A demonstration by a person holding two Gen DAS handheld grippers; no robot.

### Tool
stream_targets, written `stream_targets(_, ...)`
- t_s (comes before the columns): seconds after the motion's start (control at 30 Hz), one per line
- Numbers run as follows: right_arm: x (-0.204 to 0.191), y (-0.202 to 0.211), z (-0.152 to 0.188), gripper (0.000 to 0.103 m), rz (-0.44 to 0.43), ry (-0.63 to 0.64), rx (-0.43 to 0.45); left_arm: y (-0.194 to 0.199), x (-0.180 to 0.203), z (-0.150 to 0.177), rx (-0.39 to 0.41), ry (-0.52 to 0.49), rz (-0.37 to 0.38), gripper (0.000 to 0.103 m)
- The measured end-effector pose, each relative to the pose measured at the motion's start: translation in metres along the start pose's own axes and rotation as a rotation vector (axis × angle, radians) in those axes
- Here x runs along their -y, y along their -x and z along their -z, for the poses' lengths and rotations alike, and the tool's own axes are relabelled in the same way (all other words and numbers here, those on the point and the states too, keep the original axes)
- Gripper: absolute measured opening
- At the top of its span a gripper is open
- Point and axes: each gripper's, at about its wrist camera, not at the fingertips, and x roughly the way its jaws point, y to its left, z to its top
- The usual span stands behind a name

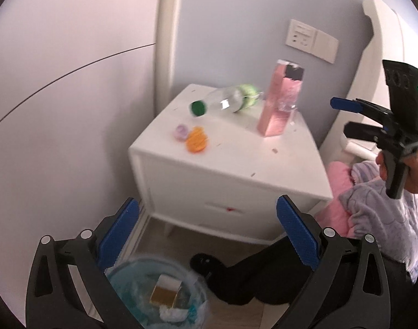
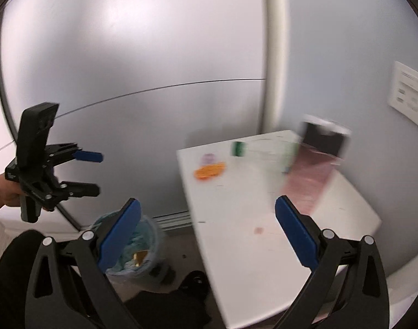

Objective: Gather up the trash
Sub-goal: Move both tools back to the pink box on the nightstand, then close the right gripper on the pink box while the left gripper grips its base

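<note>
A white nightstand (image 1: 222,164) (image 2: 250,241) carries a clear plastic bottle (image 1: 228,101) lying on its side with a green cap (image 2: 237,148), an upright pink carton (image 1: 277,104) (image 2: 310,181), an orange crumpled piece (image 1: 198,140) (image 2: 209,171) and a small purple piece (image 1: 181,132) (image 2: 209,159). My left gripper (image 1: 207,233) (image 2: 97,172) hangs open and empty above a bin with a blue liner (image 1: 132,279) (image 2: 151,235); a small box (image 1: 166,292) lies inside. My right gripper (image 2: 209,233) (image 1: 343,117) is open and empty, level with the nightstand's right side.
A bed with pink and lavender blankets (image 1: 373,208) lies right of the nightstand. A wall socket plate (image 1: 310,39) sits above it. A person's dark trouser leg and black shoe (image 1: 206,263) stand on the floor by the bin. A frosted panel (image 2: 126,82) fills the left.
</note>
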Motion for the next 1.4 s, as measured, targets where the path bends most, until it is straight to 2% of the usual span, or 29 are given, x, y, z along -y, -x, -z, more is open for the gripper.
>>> stream_targets(0.3,0.062,0.01,-0.001,0.096,0.039,-0.044,0.018,-0.032,0.042,-0.044,0.008,-0.118,0.083,0.097)
stream_targets(0.6,0.106,-0.009,-0.006,0.096,0.006,-0.067,0.005,-0.083,0.067,-0.075,-0.012,-0.191,0.155,0.097)
stream_targets(0.77,0.125,-0.024,-0.004,0.096,-0.034,-0.09,0.008,-0.107,0.077,-0.088,0.012,-0.223,0.177,0.097)
stream_targets(0.97,0.134,-0.044,-0.009,0.096,-0.085,-0.084,0.001,-0.136,0.08,-0.103,0.024,-0.251,0.207,0.097)
stream_targets(1.17,0.143,-0.063,-0.011,0.096,-0.131,-0.099,-0.005,-0.16,0.077,-0.116,0.022,-0.26,0.285,0.097)
stream_targets(1.4,0.151,-0.08,-0.011,0.096,-0.176,-0.114,-0.004,-0.184,0.087,-0.122,0.013,-0.328,0.341,0.097)
